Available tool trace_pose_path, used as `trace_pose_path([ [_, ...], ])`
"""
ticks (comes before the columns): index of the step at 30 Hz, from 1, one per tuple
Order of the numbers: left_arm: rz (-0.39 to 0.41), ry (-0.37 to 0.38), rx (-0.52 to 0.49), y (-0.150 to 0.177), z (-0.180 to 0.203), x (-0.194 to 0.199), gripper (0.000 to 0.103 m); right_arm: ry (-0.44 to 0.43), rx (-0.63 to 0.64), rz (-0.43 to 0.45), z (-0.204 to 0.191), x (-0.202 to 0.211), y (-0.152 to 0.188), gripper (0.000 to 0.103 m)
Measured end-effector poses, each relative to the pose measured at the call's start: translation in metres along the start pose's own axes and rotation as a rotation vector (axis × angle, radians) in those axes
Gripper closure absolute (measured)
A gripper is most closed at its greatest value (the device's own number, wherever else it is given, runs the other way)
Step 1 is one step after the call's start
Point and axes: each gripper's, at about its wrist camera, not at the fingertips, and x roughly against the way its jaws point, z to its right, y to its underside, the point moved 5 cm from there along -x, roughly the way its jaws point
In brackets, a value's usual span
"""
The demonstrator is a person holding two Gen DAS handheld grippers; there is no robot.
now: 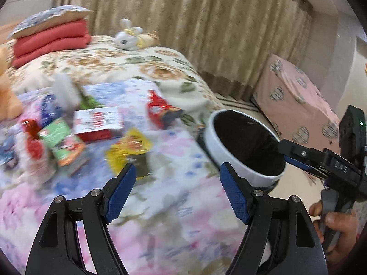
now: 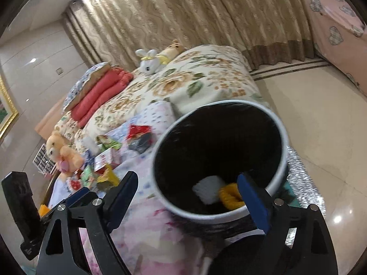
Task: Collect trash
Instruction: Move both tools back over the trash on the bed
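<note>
Several wrappers and packets lie on the flowered bedspread: a yellow wrapper (image 1: 128,149), a red-and-white box (image 1: 98,121), a red wrapper (image 1: 160,110) and a green packet (image 1: 62,139). My left gripper (image 1: 177,176) hovers open over the bed just in front of the yellow wrapper, with nothing between its pads. A white-rimmed bin (image 1: 220,146) with a black liner stands at the bed's right edge. My right gripper (image 2: 187,177) is open at the bin (image 2: 283,137), one finger over its mouth. A white crumpled piece (image 2: 206,189) and a yellow piece (image 2: 229,196) lie inside.
Folded red blankets (image 1: 50,41) under a pillow, a white plush rabbit (image 1: 128,34) and a tan teddy bear (image 2: 62,151) sit on the bed. Pink heart-print covered furniture (image 1: 296,100) stands by the curtain. Shiny tiled floor (image 2: 321,126) lies to the right of the bin.
</note>
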Motion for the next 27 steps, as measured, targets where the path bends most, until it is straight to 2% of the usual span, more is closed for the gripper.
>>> trace_pose_path([
  [6,0.028,-0.068,0.074,0.016,-0.039,0.023,0.026,-0.071,0.055,-0.022,-0.043,-0.010,0.016,0.011],
  [11,0.056,-0.130,0.111,0.025,-0.070,0.039,0.026,-0.109,0.100,-0.074,-0.074,-0.028,0.032,0.011],
  [15,0.052,-0.198,0.118,0.033,-0.091,0.047,0.026,-0.128,0.124,-0.114,-0.091,-0.042,0.047,0.011],
  [27,0.004,-0.313,0.170,0.048,-0.144,0.054,0.026,-0.138,0.171,-0.165,-0.124,-0.083,0.072,0.011],
])
